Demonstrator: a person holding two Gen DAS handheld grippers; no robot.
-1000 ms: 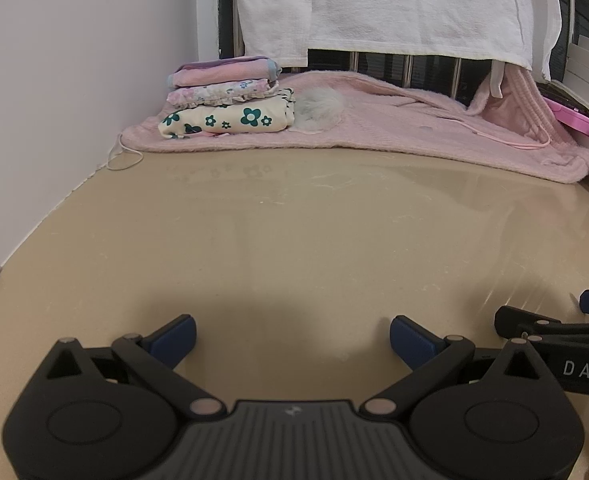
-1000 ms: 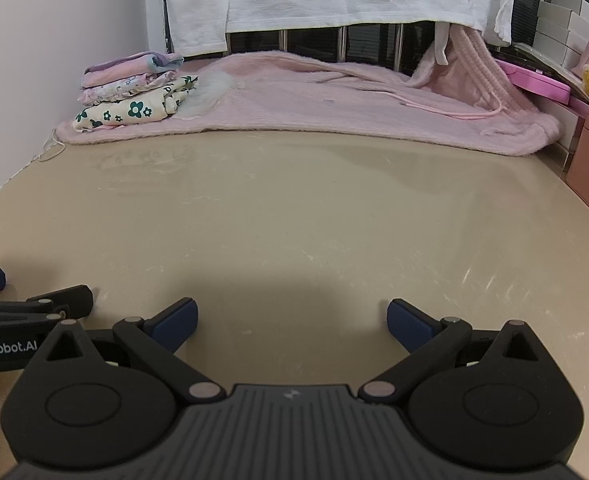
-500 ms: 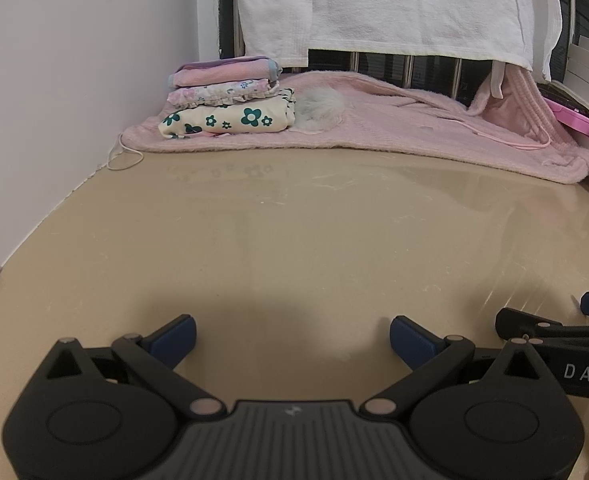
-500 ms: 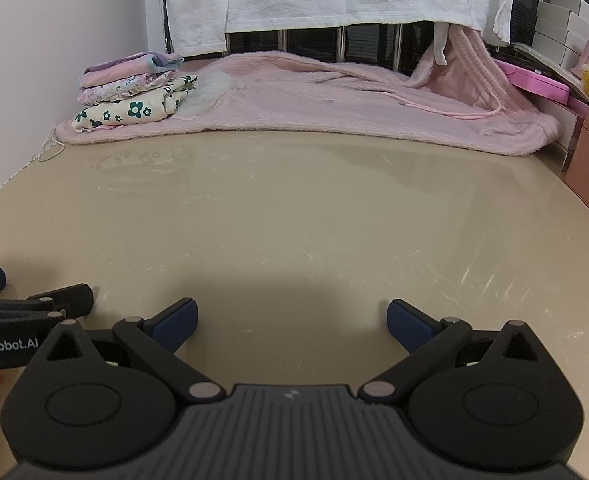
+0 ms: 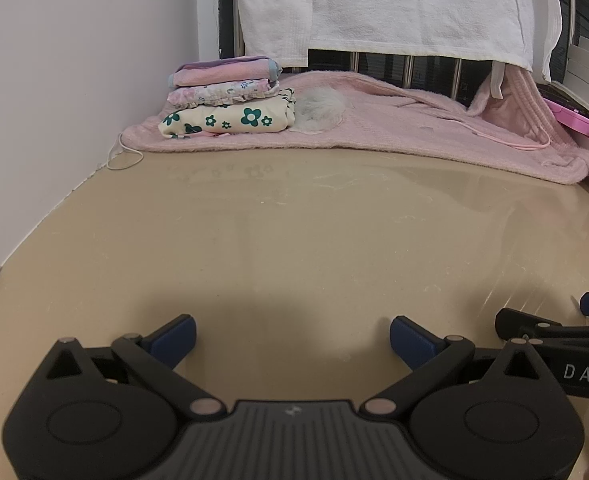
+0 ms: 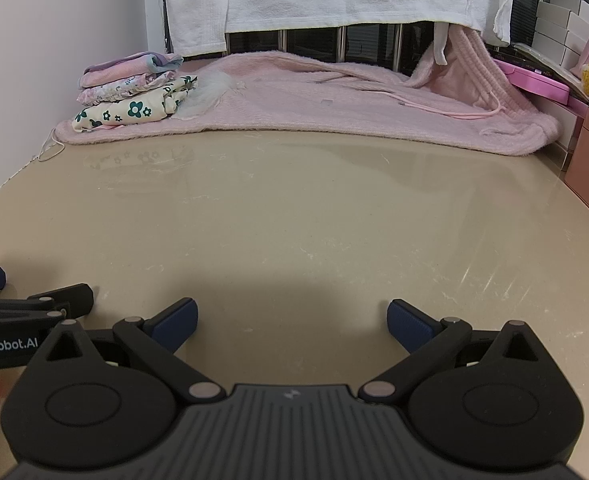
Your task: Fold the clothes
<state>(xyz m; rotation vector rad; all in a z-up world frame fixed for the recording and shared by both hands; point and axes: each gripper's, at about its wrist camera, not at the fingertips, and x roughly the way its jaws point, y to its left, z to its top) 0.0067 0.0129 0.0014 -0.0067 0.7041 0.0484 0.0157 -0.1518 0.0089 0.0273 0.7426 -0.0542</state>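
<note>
Three folded garments sit stacked on the pink robe, itself unfolded, while my left gripper and right gripper gape empty.

I see soft, even light; a dull shadow on the table nearest me; fisheye bending at edges.
</note>
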